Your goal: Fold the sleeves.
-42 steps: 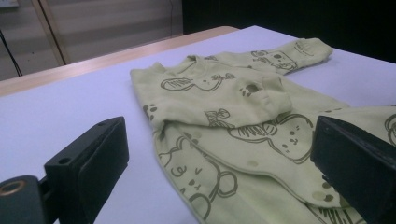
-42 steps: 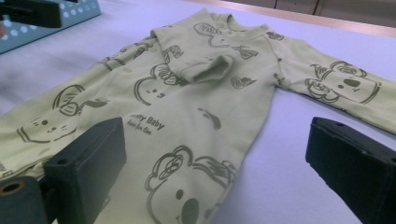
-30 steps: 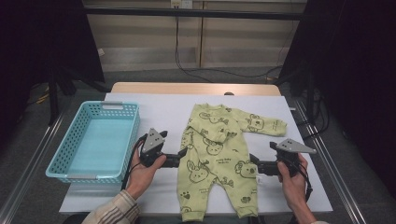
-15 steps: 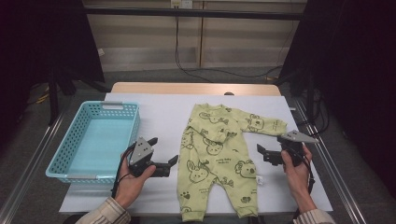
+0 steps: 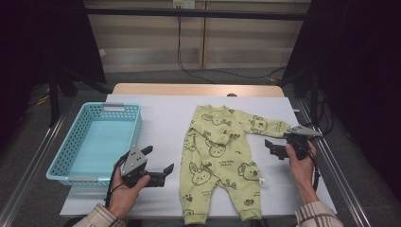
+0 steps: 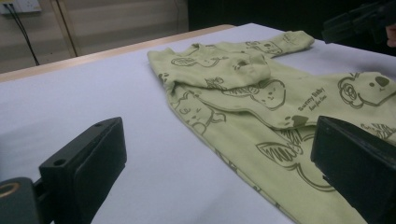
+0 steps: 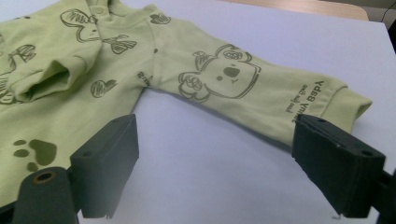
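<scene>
A pale green baby romper (image 5: 220, 163) lies flat on the white worktop (image 5: 161, 123), right of a blue basket (image 5: 97, 139). The left claw (image 5: 163, 174) hovers apart near its left edge; the right claw (image 5: 273, 148), jaws just closing (nothing between them yet), sits by the outstretched sleeve (image 7: 261, 88).

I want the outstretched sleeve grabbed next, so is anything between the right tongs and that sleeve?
Nothing visible. The right tongs stand open just short of the sleeve of the green baby romper, with bare white table cover between the jaws and the cuff. The jaws have just been closing a little, with nothing between them.
</scene>
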`<control>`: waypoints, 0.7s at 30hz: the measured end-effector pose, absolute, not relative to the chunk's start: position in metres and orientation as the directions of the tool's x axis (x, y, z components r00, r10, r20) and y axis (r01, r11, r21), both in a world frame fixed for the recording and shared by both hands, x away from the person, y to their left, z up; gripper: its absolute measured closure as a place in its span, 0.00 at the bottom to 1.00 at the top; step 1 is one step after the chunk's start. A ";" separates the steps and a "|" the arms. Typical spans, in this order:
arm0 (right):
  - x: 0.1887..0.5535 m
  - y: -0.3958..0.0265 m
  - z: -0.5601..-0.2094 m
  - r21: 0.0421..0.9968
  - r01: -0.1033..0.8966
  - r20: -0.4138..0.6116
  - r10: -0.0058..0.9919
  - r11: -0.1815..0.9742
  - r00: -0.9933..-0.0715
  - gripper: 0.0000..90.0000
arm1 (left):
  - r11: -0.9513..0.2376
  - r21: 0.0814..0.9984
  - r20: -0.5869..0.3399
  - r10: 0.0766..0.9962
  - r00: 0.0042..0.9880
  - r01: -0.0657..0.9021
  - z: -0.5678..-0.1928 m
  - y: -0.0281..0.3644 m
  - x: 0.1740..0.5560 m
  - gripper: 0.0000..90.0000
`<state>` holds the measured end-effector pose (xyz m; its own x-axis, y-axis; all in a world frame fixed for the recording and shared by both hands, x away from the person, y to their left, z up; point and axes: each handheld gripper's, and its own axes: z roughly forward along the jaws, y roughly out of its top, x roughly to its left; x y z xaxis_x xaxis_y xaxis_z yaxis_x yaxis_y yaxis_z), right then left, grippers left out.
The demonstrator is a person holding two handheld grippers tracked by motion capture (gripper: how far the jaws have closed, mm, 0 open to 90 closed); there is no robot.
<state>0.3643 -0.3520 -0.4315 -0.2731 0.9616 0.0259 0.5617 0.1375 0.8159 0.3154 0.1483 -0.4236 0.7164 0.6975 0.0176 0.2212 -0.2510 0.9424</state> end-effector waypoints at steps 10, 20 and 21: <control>0.383 -0.364 -0.437 0.791 0.594 -0.021 0.977 0.146 -0.213 0.19 | -0.229 0.944 0.001 0.721 0.693 0.237 -0.424 0.158 0.313 0.04; 0.407 -0.381 -0.440 0.771 0.618 -0.093 0.987 0.153 -0.129 0.37 | -0.233 0.940 -0.005 0.723 0.691 0.251 -0.426 0.160 0.317 0.04; 0.410 -0.383 -0.441 0.771 0.620 -0.091 0.989 0.144 -0.117 0.41 | -0.226 0.939 -0.016 0.722 0.692 0.257 -0.426 0.160 0.317 0.04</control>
<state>0.4098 -0.3834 -0.4409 -0.1174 0.9889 -0.0909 0.6204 0.1445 0.7709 0.3170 0.1600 -0.4258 0.6920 0.7217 -0.0158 0.2573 -0.2262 0.9395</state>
